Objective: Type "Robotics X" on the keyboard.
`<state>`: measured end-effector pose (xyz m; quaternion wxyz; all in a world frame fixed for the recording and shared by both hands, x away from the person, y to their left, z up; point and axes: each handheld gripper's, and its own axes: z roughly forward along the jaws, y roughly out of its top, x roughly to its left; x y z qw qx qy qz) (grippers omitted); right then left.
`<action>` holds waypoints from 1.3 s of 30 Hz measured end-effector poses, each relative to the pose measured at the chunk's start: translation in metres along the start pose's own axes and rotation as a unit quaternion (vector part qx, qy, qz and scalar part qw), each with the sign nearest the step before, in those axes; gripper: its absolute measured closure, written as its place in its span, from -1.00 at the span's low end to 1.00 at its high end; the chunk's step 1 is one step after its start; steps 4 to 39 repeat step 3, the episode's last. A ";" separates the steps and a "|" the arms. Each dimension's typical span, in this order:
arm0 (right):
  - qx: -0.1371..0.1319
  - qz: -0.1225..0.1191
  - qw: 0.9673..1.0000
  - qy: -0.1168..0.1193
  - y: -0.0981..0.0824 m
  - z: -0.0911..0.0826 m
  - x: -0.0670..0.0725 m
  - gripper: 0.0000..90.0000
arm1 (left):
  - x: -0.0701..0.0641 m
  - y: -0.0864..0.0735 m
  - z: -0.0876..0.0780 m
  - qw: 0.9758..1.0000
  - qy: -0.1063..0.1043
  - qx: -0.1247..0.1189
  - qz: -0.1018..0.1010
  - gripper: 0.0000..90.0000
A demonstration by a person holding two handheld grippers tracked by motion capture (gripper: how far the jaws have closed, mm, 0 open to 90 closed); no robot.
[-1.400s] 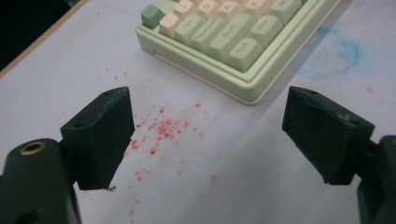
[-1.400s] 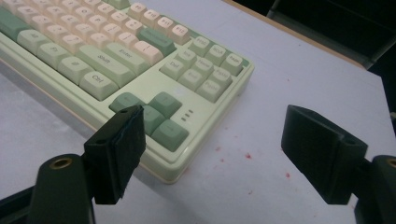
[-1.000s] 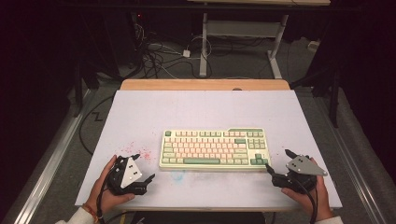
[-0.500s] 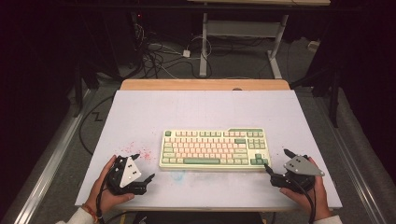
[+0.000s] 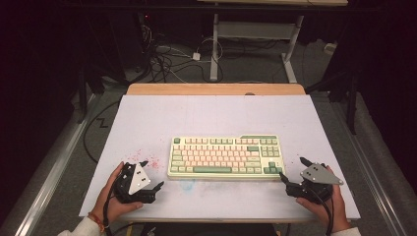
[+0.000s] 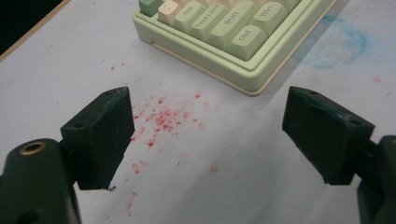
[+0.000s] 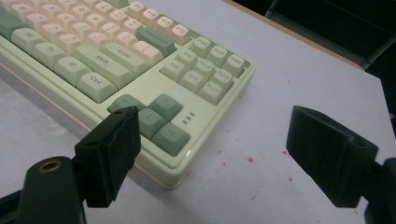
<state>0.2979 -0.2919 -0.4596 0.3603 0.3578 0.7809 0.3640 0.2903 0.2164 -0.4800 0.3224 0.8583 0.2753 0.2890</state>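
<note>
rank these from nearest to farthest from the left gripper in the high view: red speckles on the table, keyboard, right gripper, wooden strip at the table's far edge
1. Red speckles: right beside the left gripper, toward the keyboard.
2. Keyboard: mid-table, its near-left corner just past the speckles.
3. Right gripper: beyond the keyboard's other end, near edge.
4. Wooden strip: along the table's far edge.

A white table [image 5: 147, 118], flecked with red specks [image 6: 163, 116], carries a pale green keyboard [image 5: 226, 157] near its front edge.
</note>
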 end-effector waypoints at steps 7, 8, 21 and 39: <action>-0.002 -0.002 1.000 -0.003 0.001 -0.001 0.001 -0.60 | 0.000 0.000 0.000 1.000 0.007 0.002 -0.004 -0.65; -0.002 -0.002 1.000 -0.003 0.001 -0.001 0.001 -0.60 | 0.000 0.000 0.000 1.000 0.007 0.002 -0.004 -0.65; -0.002 -0.002 1.000 -0.003 0.001 -0.001 0.001 -0.60 | 0.000 0.000 0.000 1.000 0.007 0.002 -0.004 -0.65; -0.002 -0.002 1.000 -0.003 0.001 -0.001 0.001 -0.60 | 0.000 0.000 0.000 1.000 0.007 0.002 -0.004 -0.65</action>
